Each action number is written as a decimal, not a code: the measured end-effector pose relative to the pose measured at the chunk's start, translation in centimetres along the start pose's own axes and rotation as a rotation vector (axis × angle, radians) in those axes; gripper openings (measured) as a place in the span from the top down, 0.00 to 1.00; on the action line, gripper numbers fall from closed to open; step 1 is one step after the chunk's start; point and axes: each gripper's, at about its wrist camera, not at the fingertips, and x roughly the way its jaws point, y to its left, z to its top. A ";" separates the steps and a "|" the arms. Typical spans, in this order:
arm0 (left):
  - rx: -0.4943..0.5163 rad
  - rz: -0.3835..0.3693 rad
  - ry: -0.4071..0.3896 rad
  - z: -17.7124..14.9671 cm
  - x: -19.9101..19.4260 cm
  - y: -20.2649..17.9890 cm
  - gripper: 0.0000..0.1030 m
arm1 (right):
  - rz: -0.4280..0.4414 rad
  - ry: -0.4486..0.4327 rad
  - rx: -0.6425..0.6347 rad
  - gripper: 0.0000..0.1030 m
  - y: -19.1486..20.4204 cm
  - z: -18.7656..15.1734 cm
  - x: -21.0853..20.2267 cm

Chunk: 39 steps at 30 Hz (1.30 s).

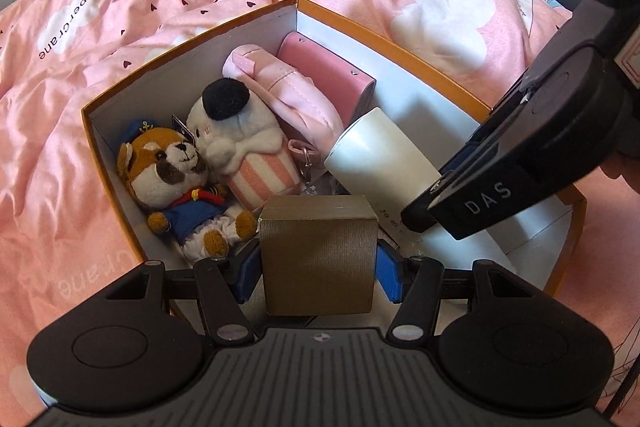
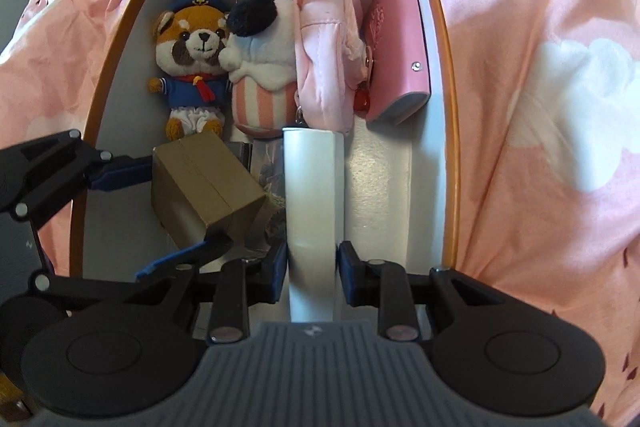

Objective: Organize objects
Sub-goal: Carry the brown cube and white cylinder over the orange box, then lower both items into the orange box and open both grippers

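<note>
An orange-rimmed box (image 1: 192, 45) with white walls lies on the pink bedding; it also shows in the right wrist view (image 2: 448, 131). Inside are a red panda plush (image 1: 172, 179), a popcorn plush (image 1: 244, 143), a pink pouch (image 1: 288, 87) and a pink wallet (image 1: 328, 67). My left gripper (image 1: 318, 263) is shut on a small brown box (image 1: 318, 259) held over the box's near end; it also shows in the right wrist view (image 2: 204, 183). My right gripper (image 2: 313, 267) is shut on a white cylinder (image 2: 314, 195), which also shows in the left wrist view (image 1: 384, 163).
Rumpled pink bedding (image 1: 120, 7) with white clouds surrounds the box on all sides. Papers or packets (image 2: 264, 163) lie on the box floor under the brown box. Bare white floor (image 2: 384, 187) shows inside the box, right of the cylinder.
</note>
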 end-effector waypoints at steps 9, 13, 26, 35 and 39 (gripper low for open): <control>-0.008 0.010 -0.002 0.0 0.0 0.3 0.35 | -0.135 -0.053 -0.185 0.73 0.5 -0.2 -1.2; 0.005 -0.003 -0.006 -0.1 -0.4 0.4 0.35 | -0.104 -0.003 -0.392 0.72 2.4 -1.1 -0.4; 0.054 -0.068 -0.005 -1.2 -1.7 0.2 0.35 | -0.207 0.010 -0.720 0.66 4.8 -3.2 3.7; -0.002 -0.145 0.083 -1.4 -1.8 0.1 0.35 | -0.160 -0.033 -0.615 0.73 3.6 -2.4 2.9; -0.079 -0.163 0.156 -1.0 -1.0 -0.4 0.35 | -0.139 -0.104 -0.564 0.72 3.0 -2.3 0.6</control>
